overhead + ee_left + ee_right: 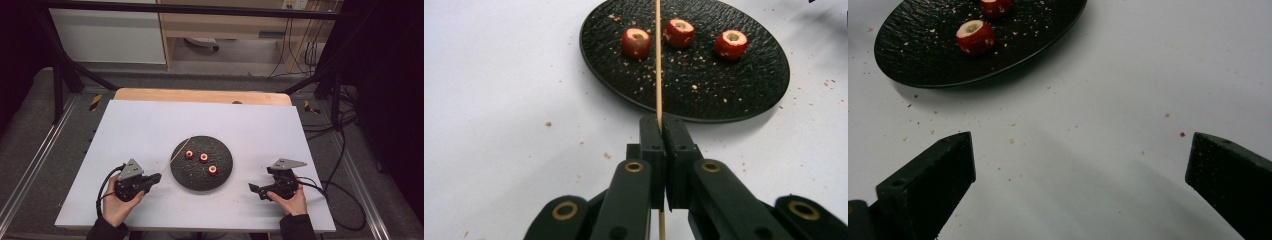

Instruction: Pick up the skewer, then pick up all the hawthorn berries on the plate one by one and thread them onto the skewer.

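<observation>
In the left gripper view the skewer (pixel 658 60) runs off the top edge, so its tip cannot be seen, and the closed fingers (pixel 653 150) hide a stretch of it. In the right gripper view the plate (pixel 923 65) and one red fruit (pixel 995 6) are cut by the top edge.

Black textured plate (pixel 195 179); red cored fruits (pixel 204 157); tan skewer (pixel 176 153); white board (pixel 140 125).

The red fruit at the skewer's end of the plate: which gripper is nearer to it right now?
Left. The left gripper, shut on the skewer, sits just off the plate near that fruit; the right gripper rests open across the plate.
</observation>
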Demonstrator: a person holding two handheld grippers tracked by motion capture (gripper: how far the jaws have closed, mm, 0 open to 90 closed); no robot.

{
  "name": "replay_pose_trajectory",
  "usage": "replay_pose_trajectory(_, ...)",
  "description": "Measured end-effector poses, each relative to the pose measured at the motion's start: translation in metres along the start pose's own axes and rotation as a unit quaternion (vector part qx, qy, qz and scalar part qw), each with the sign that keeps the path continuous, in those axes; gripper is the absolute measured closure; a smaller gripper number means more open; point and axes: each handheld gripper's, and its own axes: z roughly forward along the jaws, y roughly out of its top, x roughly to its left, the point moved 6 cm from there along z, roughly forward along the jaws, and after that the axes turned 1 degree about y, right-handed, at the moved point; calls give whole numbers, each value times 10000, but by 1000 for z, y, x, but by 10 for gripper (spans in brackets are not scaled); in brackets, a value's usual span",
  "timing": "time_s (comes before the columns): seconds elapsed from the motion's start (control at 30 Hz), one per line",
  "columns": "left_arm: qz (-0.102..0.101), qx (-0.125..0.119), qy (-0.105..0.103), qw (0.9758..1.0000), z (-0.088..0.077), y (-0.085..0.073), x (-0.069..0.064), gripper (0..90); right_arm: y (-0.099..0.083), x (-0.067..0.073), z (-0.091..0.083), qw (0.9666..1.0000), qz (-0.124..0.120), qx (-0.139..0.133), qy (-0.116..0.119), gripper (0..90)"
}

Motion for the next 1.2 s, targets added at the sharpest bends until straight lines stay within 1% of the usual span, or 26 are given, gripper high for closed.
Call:
replay_pose_trajectory(0.07, -14, -30, 7, 10000, -2, -3, 2, 883, 3, 2, 2, 10000, -31, 38, -3, 5)
replay_pose_trajectory(0.1, -30, -51, 23, 10000, -2, -5, 3, 883, 5, 4, 3, 10000, 9, 38, -12, 5)
replay_pose_trajectory(0.17, -34, -84, 41, 10000, -4, -8, 6, 883, 8, 6, 5, 10000, 13, 11, 6, 5)
replay_pose_trajectory(0.23, -61, -120, 20, 9999, -5, -10, 8, 883, 9, 7, 6, 10000, 0, 41, -2, 5)
replay_pose_trajectory(0.27, -70, -142, 18, 9999, -5, -11, 9, 883, 12, 9, 7, 9999, -47, 89, -35, 5)
replay_pose_trajectory(0.33, -98, -149, -9, 9998, -4, -14, 11, 883, 14, 11, 8, 10000, -16, 71, -22, 5)
replay_pose_trajectory(0.4, -82, -148, -33, 9999, -4, -16, 12, 883, 18, 12, 9, 10000, 16, 28, -25, 5)
replay_pose_trajectory(0.47, -88, -175, -71, 9998, -4, -18, 12, 883, 22, 14, 11, 10000, -8, 17, -27, 5)
replay_pose_trajectory(0.5, -98, -177, -81, 9998, -4, -18, 12, 883, 26, 16, 13, 10000, -17, 36, -24, 5)
replay_pose_trajectory(0.53, -89, -176, -80, 9998, -4, -19, 12, 883, 26, 16, 13, 10000, -17, 36, -24, 5)
replay_pose_trajectory(0.57, -98, -196, -79, 9997, -4, -20, 12, 883, 30, 19, 16, 10000, 2, 89, -35, 5)
replay_pose_trajectory(0.67, -94, -231, -69, 9997, -6, -21, 13, 883, 39, 23, 20, 9999, -59, 156, -23, 6)
replay_pose_trajectory(0.73, -99, -240, -71, 9996, -7, -22, 14, 883, 46, 28, 24, 9996, -154, 235, -11, 7)
replay_pose_trajectory(0.9, -46, -170, -100, 9998, -6, -26, 13, 883, 66, 41, 35, 9983, -284, 504, -13, 22)
replay_pose_trajectory(0.93, -37, -172, -97, 9998, -6, -27, 12, 883, 69, 43, 38, 9977, -331, 590, -18, 24)
replay_pose_trajectory(0.97, -28, -158, -107, 9998, -7, -27, 12, 883, 69, 43, 38, 9977, -331, 590, -18, 24)
replay_pose_trajectory(1.0, -25, -149, -115, 9998, -7, -28, 12, 883, 72, 46, 40, 9972, -357, 653, -28, 26)
replay_pose_trajectory(1.03, -10, -150, -112, 9998, -7, -28, 12, 883, 78, 51, 45, 9957, -449, 811, -13, 37)
replay_pose_trajectory(1.13, 2, -151, -134, 9998, -6, -29, 12, 883, 84, 58, 54, 9930, -532, 1054, 32, 75)
replay_pose_trajectory(1.17, 8, -144, -145, 9998, -6, -29, 12, 883, 84, 58, 54, 9930, -532, 1054, 32, 75)
replay_pose_trajectory(1.2, 9, -134, -146, 9998, -6, -29, 12, 883, 87, 61, 61, 9907, -585, 1226, 83, 84)
